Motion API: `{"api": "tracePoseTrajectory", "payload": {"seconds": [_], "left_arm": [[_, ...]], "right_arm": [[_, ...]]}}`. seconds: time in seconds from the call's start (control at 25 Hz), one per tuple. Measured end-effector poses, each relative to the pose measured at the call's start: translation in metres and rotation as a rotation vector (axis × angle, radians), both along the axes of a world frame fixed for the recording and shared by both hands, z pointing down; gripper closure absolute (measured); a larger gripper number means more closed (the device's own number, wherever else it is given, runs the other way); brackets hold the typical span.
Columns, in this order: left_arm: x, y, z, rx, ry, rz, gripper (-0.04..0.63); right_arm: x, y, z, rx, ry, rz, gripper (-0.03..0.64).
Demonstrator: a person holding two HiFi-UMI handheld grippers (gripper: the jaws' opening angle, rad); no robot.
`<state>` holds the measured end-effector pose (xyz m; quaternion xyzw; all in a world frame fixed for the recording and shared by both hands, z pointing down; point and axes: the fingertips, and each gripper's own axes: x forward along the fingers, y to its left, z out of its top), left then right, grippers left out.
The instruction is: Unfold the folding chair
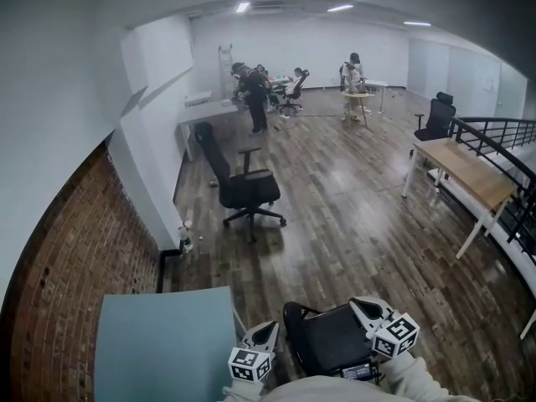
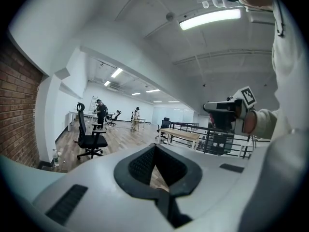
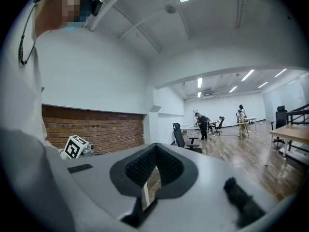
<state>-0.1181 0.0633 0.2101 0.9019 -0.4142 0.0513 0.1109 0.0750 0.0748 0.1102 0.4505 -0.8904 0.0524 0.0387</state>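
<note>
Lower left: pale blue panel (image 1: 163, 346), flat, just beside the left gripper (image 1: 263, 335).

Left gripper, bottom centre-left: jaws clenched, nothing in them.

Folding chair (image 1: 328, 340): black, bottom centre, between the two grippers, held by neither. Folded or open, cannot tell.

Right gripper (image 1: 367, 310), bottom centre-right: clenched, empty, over the chair's right edge. Contact unclear.

Risk: clenched jaws can only push. A nudge on the frame may tip the unheld chair or slide it toward the panel.
</note>
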Motion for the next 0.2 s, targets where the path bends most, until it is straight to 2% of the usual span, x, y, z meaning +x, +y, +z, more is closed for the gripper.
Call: {"api": "tracePoseTrajectory", "payload": {"seconds": [0.2], "left_arm": [[-0.017,-0.008,0.004,-0.002,-0.002,-0.024,0.589]], "right_arm": [[-0.018,-0.007,0.006,-0.004,0.016,-0.017,0.609]]}}
